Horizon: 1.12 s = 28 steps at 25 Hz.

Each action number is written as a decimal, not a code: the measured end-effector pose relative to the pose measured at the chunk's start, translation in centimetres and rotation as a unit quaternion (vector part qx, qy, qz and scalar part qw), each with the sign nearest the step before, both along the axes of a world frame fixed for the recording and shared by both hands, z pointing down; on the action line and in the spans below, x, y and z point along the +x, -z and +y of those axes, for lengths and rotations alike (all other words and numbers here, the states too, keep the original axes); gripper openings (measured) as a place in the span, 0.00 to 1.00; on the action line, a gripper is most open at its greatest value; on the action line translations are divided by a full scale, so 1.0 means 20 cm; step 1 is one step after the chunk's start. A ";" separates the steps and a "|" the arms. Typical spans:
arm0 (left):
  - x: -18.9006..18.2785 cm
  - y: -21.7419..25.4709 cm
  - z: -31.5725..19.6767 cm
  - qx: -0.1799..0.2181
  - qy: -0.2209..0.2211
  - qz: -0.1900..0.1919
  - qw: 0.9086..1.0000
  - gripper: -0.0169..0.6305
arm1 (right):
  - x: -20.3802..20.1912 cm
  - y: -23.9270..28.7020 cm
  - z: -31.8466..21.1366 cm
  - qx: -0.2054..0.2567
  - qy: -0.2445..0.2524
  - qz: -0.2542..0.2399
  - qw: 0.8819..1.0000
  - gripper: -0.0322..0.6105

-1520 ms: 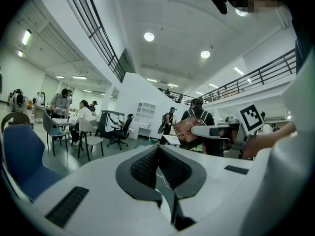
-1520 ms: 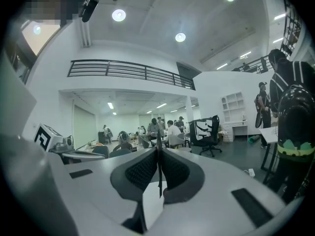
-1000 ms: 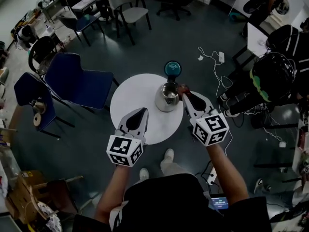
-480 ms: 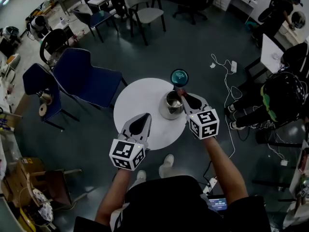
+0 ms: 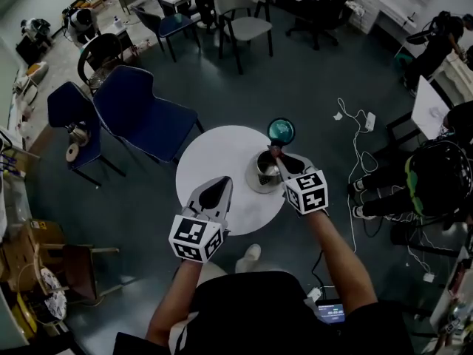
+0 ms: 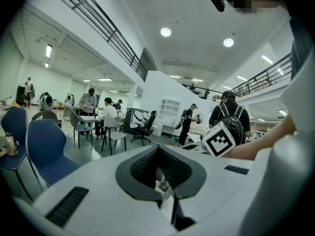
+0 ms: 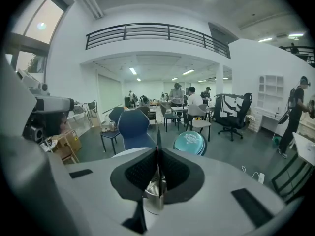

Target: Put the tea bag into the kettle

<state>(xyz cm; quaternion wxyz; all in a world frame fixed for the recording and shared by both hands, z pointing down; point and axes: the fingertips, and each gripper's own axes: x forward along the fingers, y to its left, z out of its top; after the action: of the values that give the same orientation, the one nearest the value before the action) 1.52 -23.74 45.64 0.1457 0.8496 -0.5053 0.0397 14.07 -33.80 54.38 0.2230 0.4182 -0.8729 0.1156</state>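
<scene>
A steel kettle (image 5: 264, 170) stands open on the right part of a round white table (image 5: 214, 154). My right gripper (image 5: 276, 154) reaches over the kettle's right side, its tip at the far rim, shut on a small reddish tea bag (image 5: 275, 148). In the right gripper view the jaws (image 7: 158, 149) pinch a thin sliver, and the kettle (image 7: 154, 195) shows just below them. Nearer me, my left gripper (image 5: 219, 183) hovers over the table's front part, shut and holding nothing. The shut left gripper (image 6: 160, 151) points out into the room in its own view.
A teal round disc (image 5: 281, 130) stands just beyond the table, behind the kettle. Blue chairs (image 5: 148, 120) stand at the left. White cables (image 5: 355, 120) lie on the floor at the right, near a person in a dark helmet (image 5: 436, 172).
My right gripper has drawn in from the kettle's right side until its tip is over the far rim. The left gripper has hardly moved. The head camera has shifted.
</scene>
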 end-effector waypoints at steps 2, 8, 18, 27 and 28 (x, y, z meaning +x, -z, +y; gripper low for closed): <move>0.02 0.00 0.00 -0.001 0.007 -0.001 1.000 0.05 | 0.01 -0.03 -0.02 -0.006 0.010 0.010 1.000 0.11; 0.01 -0.02 0.02 -0.011 0.017 -0.011 1.000 0.05 | -0.01 -0.14 -0.06 -0.033 0.033 0.037 0.998 0.11; -0.16 -0.06 0.02 -0.020 0.023 -0.014 0.999 0.05 | -0.12 -0.31 -0.09 -0.071 0.050 0.087 0.992 0.11; -0.27 -0.03 -0.09 -0.011 -0.005 -0.007 1.000 0.05 | -0.17 -0.40 -0.11 -0.102 0.057 0.134 0.984 0.11; -0.29 -0.02 -0.10 -0.010 -0.007 -0.006 1.000 0.05 | -0.17 -0.40 -0.12 -0.106 0.055 0.137 0.983 0.11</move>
<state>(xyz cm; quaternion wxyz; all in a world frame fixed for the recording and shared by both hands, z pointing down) -4.20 -25.76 46.13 0.1506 0.8512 -0.5001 0.0505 10.64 -36.11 62.48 0.3896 0.3550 -0.8387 0.1367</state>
